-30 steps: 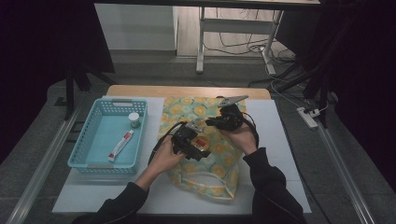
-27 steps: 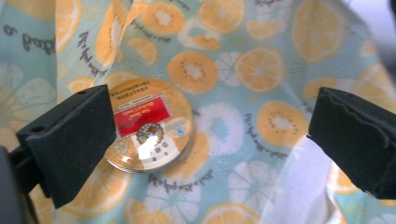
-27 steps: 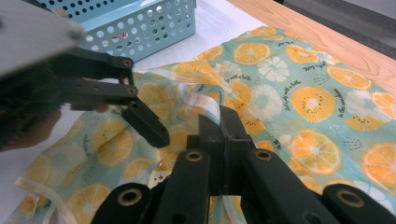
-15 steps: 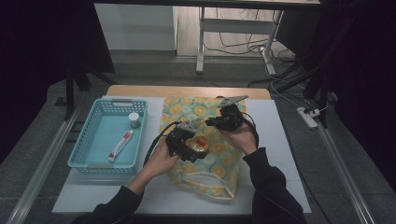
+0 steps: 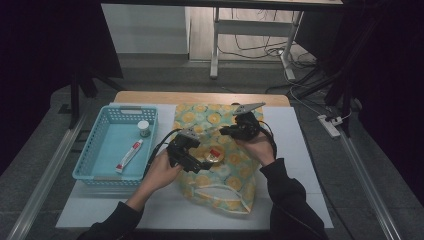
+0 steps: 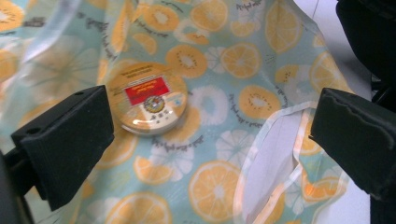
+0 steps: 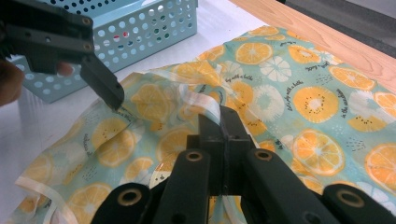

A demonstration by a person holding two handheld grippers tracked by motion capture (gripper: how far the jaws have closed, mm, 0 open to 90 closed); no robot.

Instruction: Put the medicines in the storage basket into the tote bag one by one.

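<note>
A white-topped table [image 5: 295,150] in a dim room, with a citrus-print bag [image 5: 220,165] spread across it. The right gripper [image 7: 223,122] is clamped tight on a fold of the bag's fabric, lifting it. The left gripper [image 6: 210,135] hangs over the bag, jaws spread wide with nothing between them. A round tin [image 6: 148,99] with a red label lies on the bag, just beside the left jaw. A blue basket [image 5: 87,157] sits to the left.

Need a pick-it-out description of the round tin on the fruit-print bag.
Start at the white table, then the citrus-print bag beside the blue basket. The round tin lies flat on the bag between the two grippers. Its red label sets it apart; the toothpaste tube and small jar are in the basket.
</note>
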